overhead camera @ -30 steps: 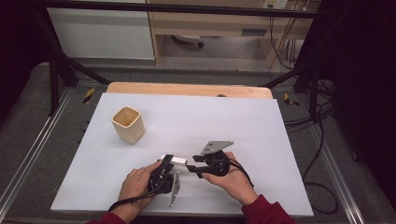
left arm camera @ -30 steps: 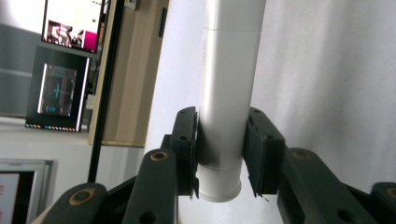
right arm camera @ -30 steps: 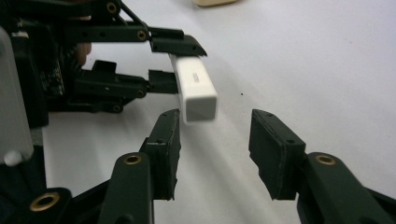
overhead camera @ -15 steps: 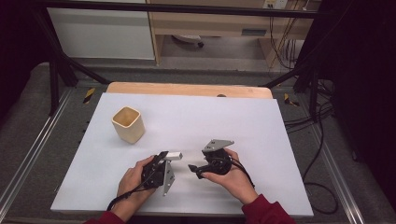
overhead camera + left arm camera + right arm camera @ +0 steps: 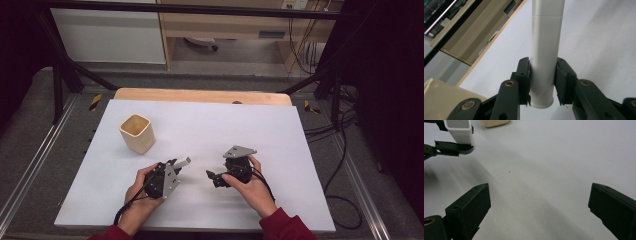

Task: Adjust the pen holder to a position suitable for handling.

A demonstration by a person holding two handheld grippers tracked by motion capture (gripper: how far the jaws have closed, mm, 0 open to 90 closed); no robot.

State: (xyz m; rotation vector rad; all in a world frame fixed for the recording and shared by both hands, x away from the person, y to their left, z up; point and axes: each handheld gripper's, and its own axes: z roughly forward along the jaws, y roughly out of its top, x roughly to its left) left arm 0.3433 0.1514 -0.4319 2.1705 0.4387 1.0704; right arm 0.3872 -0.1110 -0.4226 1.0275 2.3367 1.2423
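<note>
A white tube (image 5: pixel 546 45) is clamped near its base between the jaws of my left gripper (image 5: pixel 542 80), which is shut on it. In the high view the left gripper (image 5: pixel 174 166) sits at the front of the table, and the tube (image 5: pixel 183 161) juts up and to the right from it. My right gripper (image 5: pixel 212 176) hovers a short way to its right, apart from the tube. In the right gripper view the right gripper (image 5: pixel 539 205) stands wide open with bare table between its jaws, and the tube (image 5: pixel 459 131) shows at the upper left.
A cream square cup (image 5: pixel 136 132) stands upright at the left of the white tabletop (image 5: pixel 260 125), behind the left gripper; its rim (image 5: pixel 441 97) shows low left in the left gripper view. A wooden edge (image 5: pixel 200 95) runs along the back. Cables (image 5: pixel 340 150) hang at the right.
One second ago both grippers met at the tube. The right gripper has let go and opened. The left gripper has drawn away to the left with the tube.
</note>
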